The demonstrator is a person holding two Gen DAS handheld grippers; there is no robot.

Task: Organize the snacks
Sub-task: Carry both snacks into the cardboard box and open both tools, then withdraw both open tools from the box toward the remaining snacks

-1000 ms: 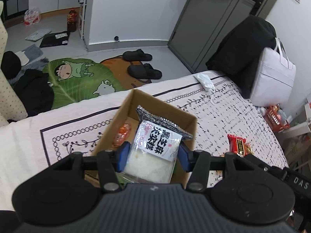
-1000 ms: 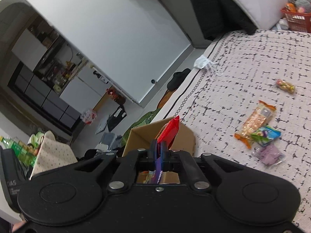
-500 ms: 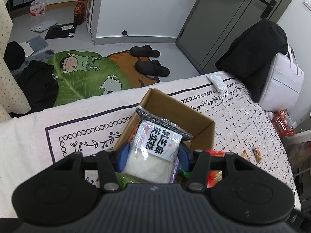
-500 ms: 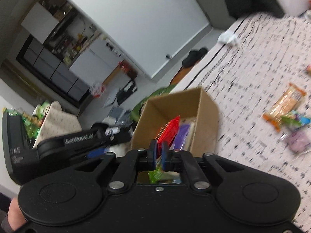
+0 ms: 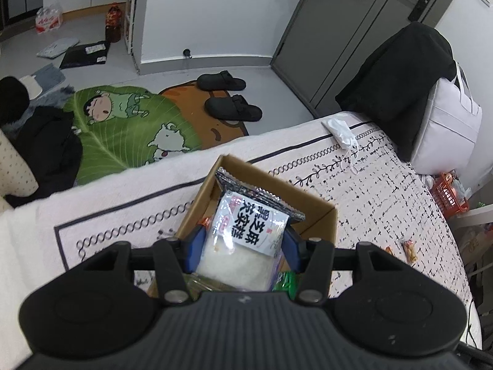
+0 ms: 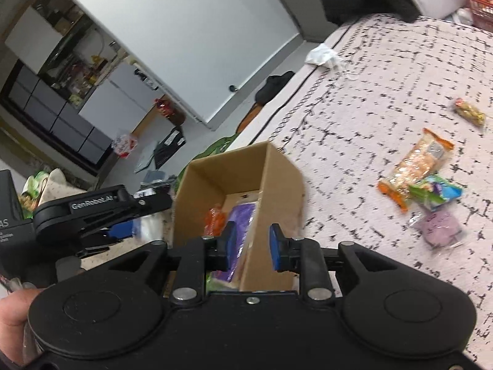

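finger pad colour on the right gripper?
Blue pads on black fingers of the right gripper; clearest in the right wrist view.

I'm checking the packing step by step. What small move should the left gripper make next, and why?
Probably lower and open: the left gripper holds the white rice-cake packet above the open brown cardboard box, and the right gripper is open, holding nothing.

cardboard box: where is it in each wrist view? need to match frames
Left wrist: cardboard box at lower centre, partly hidden behind the rice-cake packet in the left gripper.
Right wrist: box at centre, just beyond the right gripper.
Shared landmark: white face mask on the bedspread.
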